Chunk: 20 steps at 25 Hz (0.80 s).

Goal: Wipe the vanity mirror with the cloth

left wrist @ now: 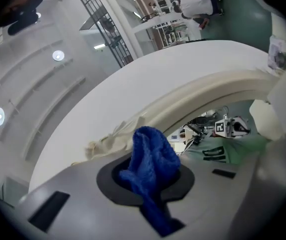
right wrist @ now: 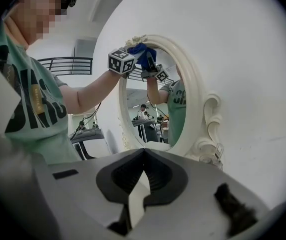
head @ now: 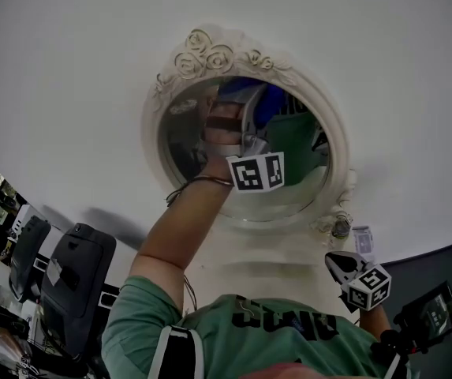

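- Wall (head: 68, 61), white and plain, carries the oval vanity mirror (right wrist: 152, 119). Its thick cream frame (head: 338, 133) has carved roses at the top, just beyond the left fingertips.
- Left arm (head: 170, 235) of the person reaches up to the glass. I think slow, overlapping passes from the top rim downward are the good way, because the wiping seems to be only at the upper part.
- Left gripper (right wrist: 145, 59) is at the top of the mirror, and its fingers (left wrist: 202, 194) are clenched on the blue cloth (left wrist: 150, 159). The cloth bulges out in front of the fingertips as a soft bunch, close to the upper rim. Whether it already touches the glass, I cannot tell.
- Only the bunch should meet the glass. Press lightly, so the hard fingertips behind it do not knock the mirror. Steer a little below the roses, where loose fabric could catch. Hold the grip firm, because a sliding cloth would leave the fingers bare.
- Right gripper (right wrist: 137, 194) hangs low, well apart from the mirror. Its fingers are pressed together with nothing between them. It is probably best that it waits there, out of the path.
- Small tag (head: 362, 239) sits by the lower curl of the frame, far from the left fingers, so it is no concern for this stroke.
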Tool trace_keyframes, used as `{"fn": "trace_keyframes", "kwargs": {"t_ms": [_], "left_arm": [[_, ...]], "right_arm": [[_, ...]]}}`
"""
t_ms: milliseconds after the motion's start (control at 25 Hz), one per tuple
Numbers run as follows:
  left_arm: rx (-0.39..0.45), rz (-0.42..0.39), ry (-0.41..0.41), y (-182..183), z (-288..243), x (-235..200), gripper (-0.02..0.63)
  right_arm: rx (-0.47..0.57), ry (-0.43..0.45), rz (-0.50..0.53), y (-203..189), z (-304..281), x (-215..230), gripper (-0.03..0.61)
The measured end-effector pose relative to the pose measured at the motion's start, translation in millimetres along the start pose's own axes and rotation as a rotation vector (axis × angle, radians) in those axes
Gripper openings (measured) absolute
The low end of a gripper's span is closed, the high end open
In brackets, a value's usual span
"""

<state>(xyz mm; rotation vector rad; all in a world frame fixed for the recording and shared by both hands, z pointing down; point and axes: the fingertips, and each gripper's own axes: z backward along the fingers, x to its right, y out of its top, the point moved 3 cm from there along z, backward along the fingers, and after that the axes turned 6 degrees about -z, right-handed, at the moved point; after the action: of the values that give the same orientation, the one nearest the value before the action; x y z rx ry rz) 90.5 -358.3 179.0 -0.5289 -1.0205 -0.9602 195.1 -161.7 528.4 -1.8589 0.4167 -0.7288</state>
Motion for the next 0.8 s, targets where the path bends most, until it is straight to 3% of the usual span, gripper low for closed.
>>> {"fn": "trace_keyframes", "kwargs": {"t_ms": [240,400,480,600,800], "left_arm": [[0.053,-0.046,-0.038,30,3,20,0.049],[0.088,-0.004,-0.065,23,27,14,0.052],[0.054,0.018,-0.043,-7,52,8,0.052],[-0.068,0.02,-0.016,-76,87,-2,0.052],[-0.271,-0.046,-0.039,-180,117,0,0.052]], "right_arm": [[0.0,-0.005,-0.011,-2,5,0,0.011],[0.007,0.002,0.037,13,0,-12,0.011],[0.001,0.006,0.066,20,-4,-19,0.011],[-0.027,0.001,0.093,25,-7,-29,0.011],[-0.067,0.016,0.119,29,-19,-46,0.011]]}}
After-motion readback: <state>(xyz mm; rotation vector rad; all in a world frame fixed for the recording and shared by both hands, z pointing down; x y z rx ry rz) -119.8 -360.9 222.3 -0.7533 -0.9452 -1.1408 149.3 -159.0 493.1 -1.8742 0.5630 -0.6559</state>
